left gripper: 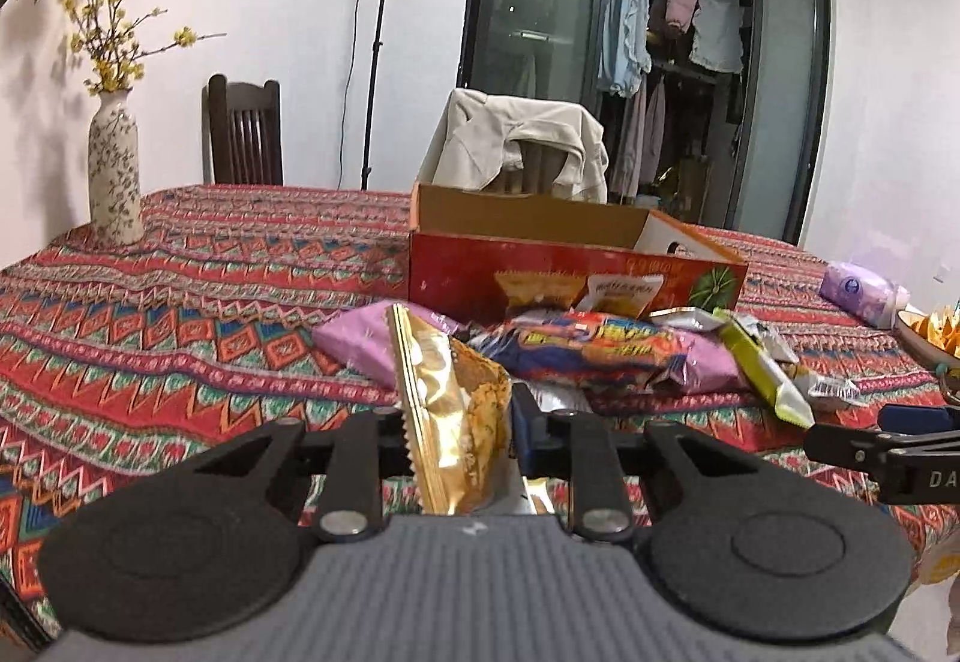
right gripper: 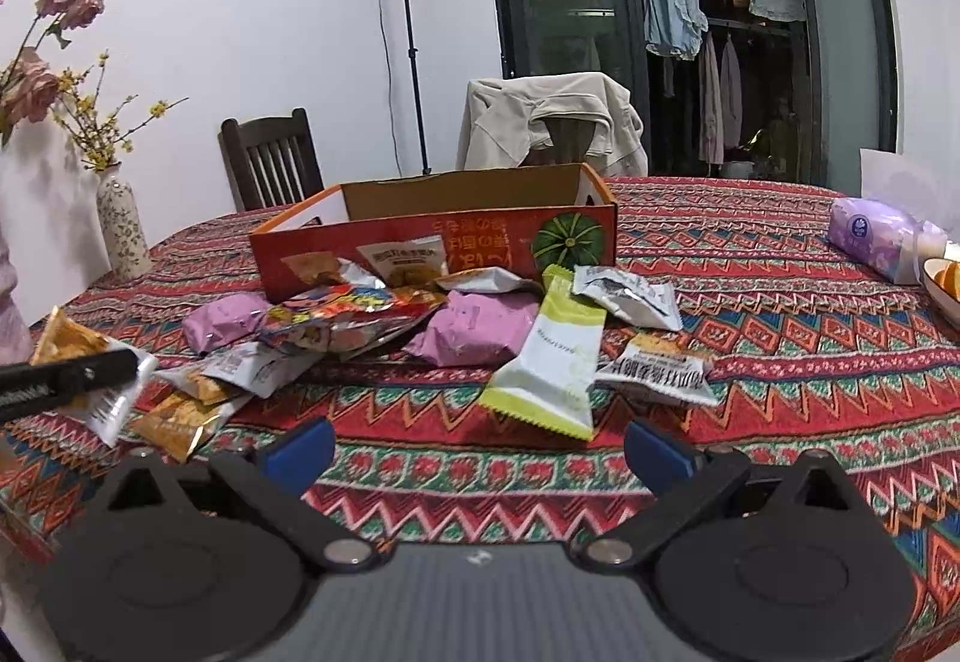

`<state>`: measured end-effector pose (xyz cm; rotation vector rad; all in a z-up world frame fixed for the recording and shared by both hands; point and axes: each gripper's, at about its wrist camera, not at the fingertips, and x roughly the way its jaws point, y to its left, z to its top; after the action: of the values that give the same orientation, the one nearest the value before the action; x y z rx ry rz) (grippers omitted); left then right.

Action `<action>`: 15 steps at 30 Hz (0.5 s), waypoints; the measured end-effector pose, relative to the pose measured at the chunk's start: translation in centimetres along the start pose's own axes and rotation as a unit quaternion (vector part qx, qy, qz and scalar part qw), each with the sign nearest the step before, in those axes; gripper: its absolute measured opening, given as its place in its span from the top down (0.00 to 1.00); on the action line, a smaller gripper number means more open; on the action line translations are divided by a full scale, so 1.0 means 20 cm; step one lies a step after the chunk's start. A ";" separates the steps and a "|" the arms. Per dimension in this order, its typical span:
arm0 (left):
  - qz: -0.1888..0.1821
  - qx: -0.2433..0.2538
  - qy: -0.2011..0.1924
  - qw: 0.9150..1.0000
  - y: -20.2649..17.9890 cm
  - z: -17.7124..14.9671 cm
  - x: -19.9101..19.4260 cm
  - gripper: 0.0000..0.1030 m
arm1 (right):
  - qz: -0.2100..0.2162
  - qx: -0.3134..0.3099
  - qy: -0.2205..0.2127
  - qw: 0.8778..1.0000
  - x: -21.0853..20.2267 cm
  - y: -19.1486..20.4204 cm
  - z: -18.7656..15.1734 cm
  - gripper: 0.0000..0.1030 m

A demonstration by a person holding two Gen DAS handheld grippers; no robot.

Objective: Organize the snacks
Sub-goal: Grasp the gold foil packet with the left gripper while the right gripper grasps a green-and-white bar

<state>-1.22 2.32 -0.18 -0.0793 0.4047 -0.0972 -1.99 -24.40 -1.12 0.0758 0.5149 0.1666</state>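
Note:
My left gripper (left gripper: 459, 425) is shut on a gold snack packet (left gripper: 447, 410) and holds it upright above the patterned tablecloth, short of the open red cardboard box (left gripper: 480, 275). It also shows in the right wrist view (right gripper: 66, 344) at far left. A pile of snack packets lies before the box: purple packets (right gripper: 474, 329), a colourful bag (right gripper: 342, 314), a green-and-white bar (right gripper: 552, 356), silver packets (right gripper: 630, 293). My right gripper (right gripper: 480, 452) is open and empty, low over the cloth just before the green-and-white bar.
The box (right gripper: 288, 248) stands mid-table. A flowered vase (left gripper: 114, 170) stands at the far left. A purple tissue pack (right gripper: 876, 236) and a bowl of orange pieces (right gripper: 942, 281) sit at the right. Chairs stand behind the table, one draped with a jacket (left gripper: 522, 146).

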 end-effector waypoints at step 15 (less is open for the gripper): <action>-0.005 0.002 -0.009 1.000 -0.01 0.12 0.19 0.76 | -0.033 0.000 0.037 0.999 0.42 -0.16 0.27 0.40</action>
<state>3.28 1.89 0.59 -0.0773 0.3871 -0.1076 8.34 -26.31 -0.94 0.0526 0.5913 0.1045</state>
